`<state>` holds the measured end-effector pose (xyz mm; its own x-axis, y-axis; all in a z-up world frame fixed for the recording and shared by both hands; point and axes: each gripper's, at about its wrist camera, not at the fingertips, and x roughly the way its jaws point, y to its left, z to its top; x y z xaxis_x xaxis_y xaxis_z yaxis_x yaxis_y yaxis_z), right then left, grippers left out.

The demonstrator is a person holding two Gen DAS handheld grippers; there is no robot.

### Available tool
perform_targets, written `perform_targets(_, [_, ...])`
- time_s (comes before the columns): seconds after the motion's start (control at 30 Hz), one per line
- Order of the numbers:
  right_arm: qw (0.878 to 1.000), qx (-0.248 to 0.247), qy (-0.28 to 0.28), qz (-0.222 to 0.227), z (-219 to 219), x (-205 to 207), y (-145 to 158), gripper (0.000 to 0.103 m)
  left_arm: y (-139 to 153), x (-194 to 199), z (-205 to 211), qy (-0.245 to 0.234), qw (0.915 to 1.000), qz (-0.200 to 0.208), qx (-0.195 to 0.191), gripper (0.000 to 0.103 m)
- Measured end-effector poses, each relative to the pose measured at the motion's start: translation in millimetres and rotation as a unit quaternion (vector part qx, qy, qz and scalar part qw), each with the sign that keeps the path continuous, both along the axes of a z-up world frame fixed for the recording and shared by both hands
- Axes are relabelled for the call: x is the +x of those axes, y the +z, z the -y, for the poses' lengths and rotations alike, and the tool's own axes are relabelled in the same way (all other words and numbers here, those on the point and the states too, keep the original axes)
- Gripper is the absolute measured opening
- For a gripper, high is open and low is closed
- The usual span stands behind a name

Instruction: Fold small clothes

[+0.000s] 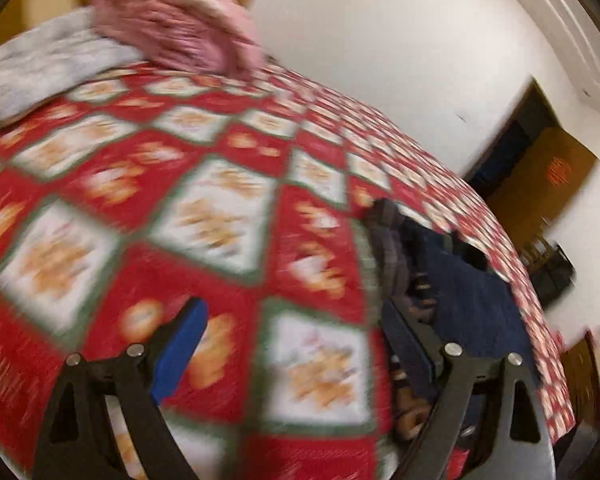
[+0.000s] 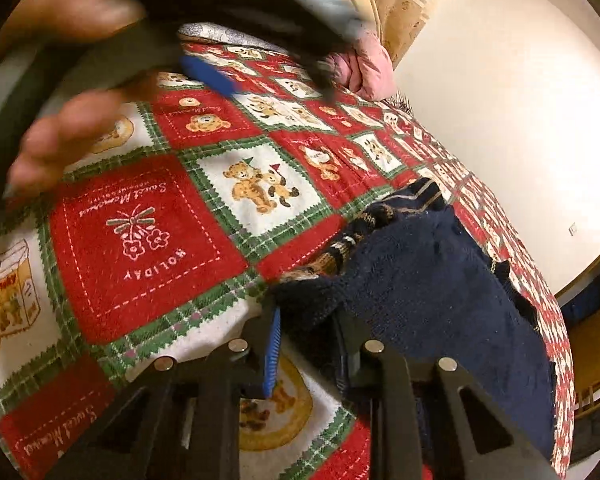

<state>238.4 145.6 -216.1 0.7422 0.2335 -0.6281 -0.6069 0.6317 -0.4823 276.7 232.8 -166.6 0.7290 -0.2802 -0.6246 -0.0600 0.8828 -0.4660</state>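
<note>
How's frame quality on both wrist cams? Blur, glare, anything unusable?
Left wrist: heavy motion blur, bedspread print smeared, pink pillow streaked; left gripper reads open. Right wrist: mostly sharp, bear prints and HOLIDAY text legible, navy sweater knit clear in the right gripper; only the hand at upper left is blurred. Warm light, no glare, strong fisheye bending in both.

From my seat, the red and white patchwork bedspread [image 2: 152, 248] lies open across the near left and middle, so I could pass a gripper there. On the right, the navy sweater [image 2: 432, 292] covers the bed almost to its right edge. At the far end a pink pillow [image 1: 176, 24] and a grey one [image 1: 40, 68] block the way. In the right wrist view, the left gripper [image 2: 256, 80] and the hand [image 2: 68, 136] holding it crowd the far left.
</note>
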Motion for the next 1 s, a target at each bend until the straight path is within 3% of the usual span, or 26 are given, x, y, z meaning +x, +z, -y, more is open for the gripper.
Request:
perform_targets(0.13, [1.0, 0.005, 0.0, 0.005, 0.8, -1.3, -0.7, 0.023, 0.1, 54.9, 28.7, -0.09, 0.9946, -0.03, -0.042, 0.091])
perform_targets(0.3, [1.0, 0.016, 0.001, -0.001, 2.6, 1.1, -0.5, 0.025, 3.7, 107.2, 69.2, -0.163, 0.9842, -0.054, -0.043, 0.091])
perform_targets(0.4, [1.0, 0.02, 0.002, -0.002, 3.1, 3.4, -1.1, 0.025, -0.6, 130.1, 93.7, -0.179, 0.9807, -0.079, -0.012, 0.091])
perform_targets(0.6, [0.999, 0.034, 0.003, -0.01, 7.6, 10.6, -1.2, 0.025, -20.5, 155.9, 102.9, -0.168, 0.9785, -0.117, -0.025, 0.091])
perform_targets(0.7, [0.999, 0.036, 0.003, -0.01, 8.4, 11.6, -1.5, 0.025, -21.3, 157.3, 102.6, -0.173, 0.9784, -0.113, -0.012, 0.089])
perform_targets(0.73, [0.999, 0.036, 0.003, -0.009, 8.9, 11.3, -2.0, 0.025, -20.7, 157.4, 102.7, -0.174, 0.9782, -0.113, -0.009, 0.086])
perform_targets(0.8, [0.999, 0.036, 0.002, -0.007, 9.4, 11.6, -2.3, 0.025, -21.1, 158.2, 102.9, -0.18, 0.9768, -0.117, -0.008, 0.068])
perform_targets(0.87, [0.999, 0.038, 0.002, -0.007, 10.0, 11.6, -2.1, 0.025, -22.3, 160.6, 101.8, -0.183, 0.9758, -0.12, -0.003, 0.04])
perform_targets(0.9, [0.999, 0.039, 0.002, -0.006, 10.0, 11.1, -1.8, 0.025, -22.8, 162.0, 102.2, -0.187, 0.975, -0.12, -0.002, 0.031])
perform_targets(1.0, [0.999, 0.045, 0.0, -0.003, 11.7, 11.1, -0.9, 0.024, -21.8, 161.7, 99.6, -0.186, 0.9757, -0.115, -0.007, 0.022])
